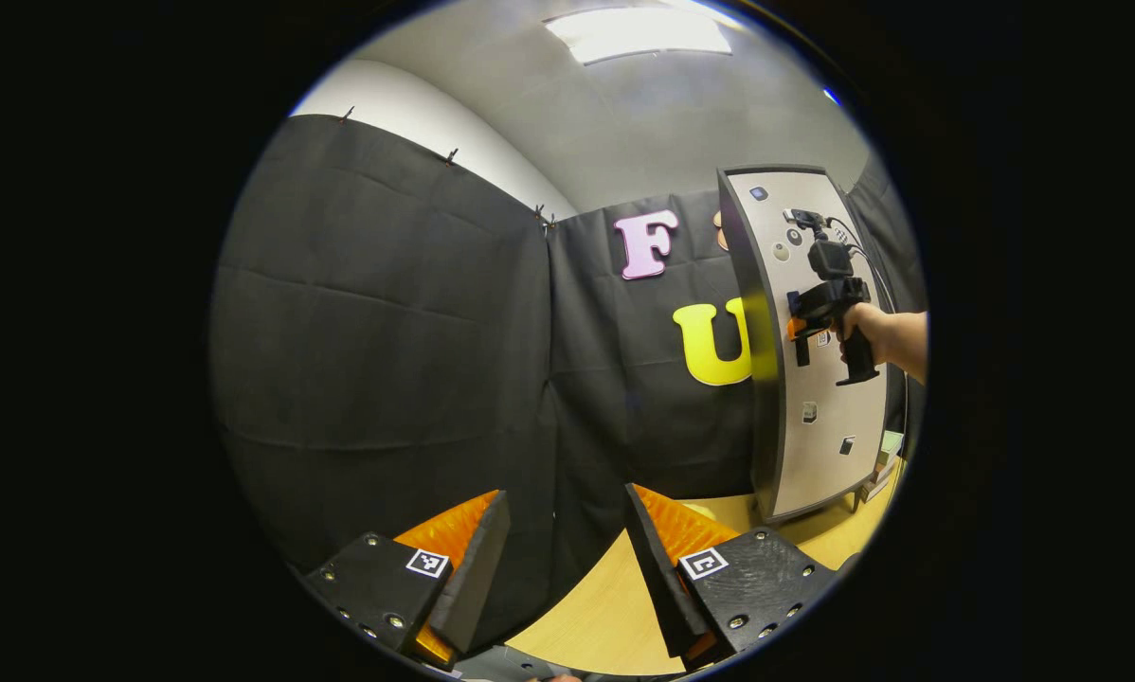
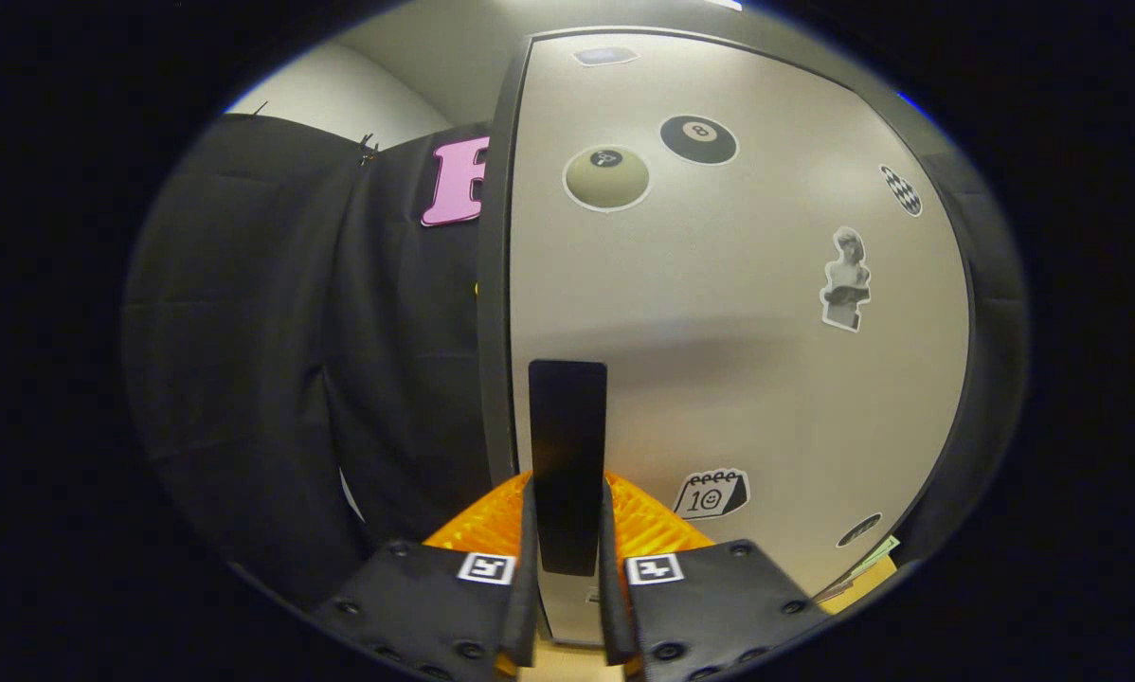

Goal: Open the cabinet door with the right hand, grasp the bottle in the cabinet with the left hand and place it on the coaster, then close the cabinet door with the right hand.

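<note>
Right gripper (image 2: 567, 568) clamped on upright handle (image 2: 567, 445), frame centre, door (image 2: 719, 313) shut; left gripper (image 1: 567, 568) apart, idle.

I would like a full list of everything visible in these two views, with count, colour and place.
cabinet: one, grey door with dark frame, standing on the table at right
door handle: one, black, upright bar near the door's left edge
stickers: several, mostly black and white, spread over the door
table: one, light wood, under the cabinet
right gripper: one, fingers closed on the door handle
left gripper: one, fingers apart, above the table
hand: one, holding the right gripper
</note>
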The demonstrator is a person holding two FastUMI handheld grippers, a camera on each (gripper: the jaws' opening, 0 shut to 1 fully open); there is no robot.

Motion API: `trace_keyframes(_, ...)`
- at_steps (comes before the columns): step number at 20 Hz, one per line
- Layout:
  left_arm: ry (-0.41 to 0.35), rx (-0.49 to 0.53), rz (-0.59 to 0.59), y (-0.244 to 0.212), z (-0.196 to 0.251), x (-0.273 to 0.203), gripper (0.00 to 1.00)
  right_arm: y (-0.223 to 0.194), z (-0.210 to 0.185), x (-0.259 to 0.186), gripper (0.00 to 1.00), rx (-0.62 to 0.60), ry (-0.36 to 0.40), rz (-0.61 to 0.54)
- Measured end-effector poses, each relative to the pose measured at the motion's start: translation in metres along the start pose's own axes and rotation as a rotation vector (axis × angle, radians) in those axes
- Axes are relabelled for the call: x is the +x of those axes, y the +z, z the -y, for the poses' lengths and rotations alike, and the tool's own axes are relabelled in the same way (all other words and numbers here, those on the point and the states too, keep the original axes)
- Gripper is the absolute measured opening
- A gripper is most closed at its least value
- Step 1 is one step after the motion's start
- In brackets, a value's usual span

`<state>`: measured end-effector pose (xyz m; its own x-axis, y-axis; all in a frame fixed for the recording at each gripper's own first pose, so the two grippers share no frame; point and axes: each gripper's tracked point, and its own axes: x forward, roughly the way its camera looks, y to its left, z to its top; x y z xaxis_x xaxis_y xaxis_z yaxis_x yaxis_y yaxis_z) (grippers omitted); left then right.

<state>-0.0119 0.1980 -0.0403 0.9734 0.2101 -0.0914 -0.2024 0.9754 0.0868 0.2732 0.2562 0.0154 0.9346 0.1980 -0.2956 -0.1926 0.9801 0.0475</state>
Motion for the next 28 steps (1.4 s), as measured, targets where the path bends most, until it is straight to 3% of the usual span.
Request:
trace_keyframes(3, -0.008, -0.002, 0.011, 0.003, 0.001, 0.000, 0.70, 0.001, 0.000, -0.008, 0.18, 0.001, 0.018, -0.001)
trace_keyframes(9, -0.059, -0.009, 0.016, 0.007, 0.013, -0.002, 0.70, 0.001, -0.001, -0.037, 0.18, 0.011, 0.113, -0.003)
trace_keyframes(16, -0.171, -0.035, 0.045, 0.027, 0.086, 0.005, 0.70, 0.000, 0.007, -0.072, 0.17, 0.012, 0.183, -0.007)
trace_keyframes(28, -0.233, -0.034, 0.080, 0.055, 0.177, -0.014, 0.70, -0.003, 0.045, -0.107, 0.17, 0.020, 0.327, 0.025)
